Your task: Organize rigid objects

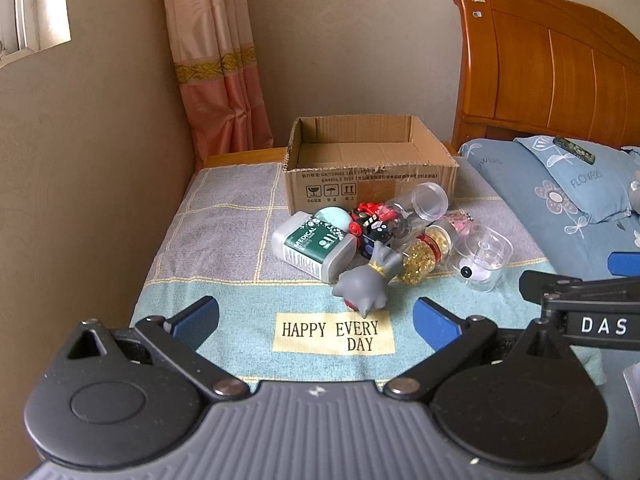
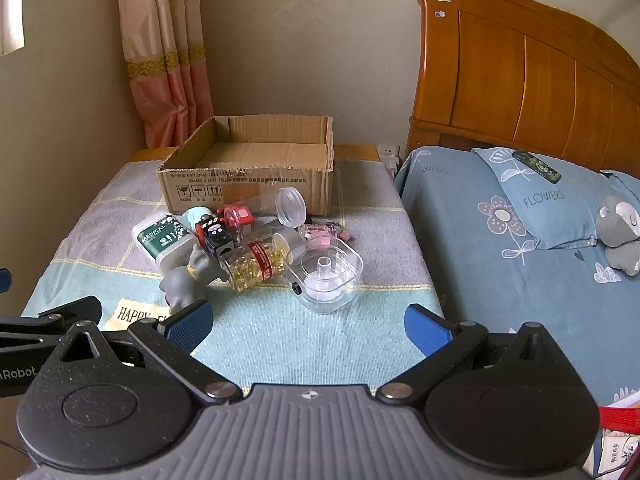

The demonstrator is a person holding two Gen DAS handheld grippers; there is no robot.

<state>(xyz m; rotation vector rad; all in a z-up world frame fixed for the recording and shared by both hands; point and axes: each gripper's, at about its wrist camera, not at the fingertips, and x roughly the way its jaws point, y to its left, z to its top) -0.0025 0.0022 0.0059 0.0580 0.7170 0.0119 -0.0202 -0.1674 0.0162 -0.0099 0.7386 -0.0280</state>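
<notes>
Landmark: an open cardboard box is sitting at the far end of a towel-covered surface, its inside showing only bare cardboard.
Pile: the loose things are lying in a heap just in front of the cardboard box, all outside it.
Medical container: lying on its side at the left of the heap, near the box's front left corner.
Grey figurine: lying at the heap's near edge, farther from the box than the container, touching it.
Capsule bottle: lying on its side in front of the box, right of the figurine.
Clear square case: sitting at the heap's right end, in front of the box's right corner.
Clear tube: leaning close to the box's front wall.
Left gripper: hovering well short of the box, jaws spread wide, nothing between them.
Right gripper: hovering on the near side of the heap, jaws likewise spread wide and holding nothing.
</notes>
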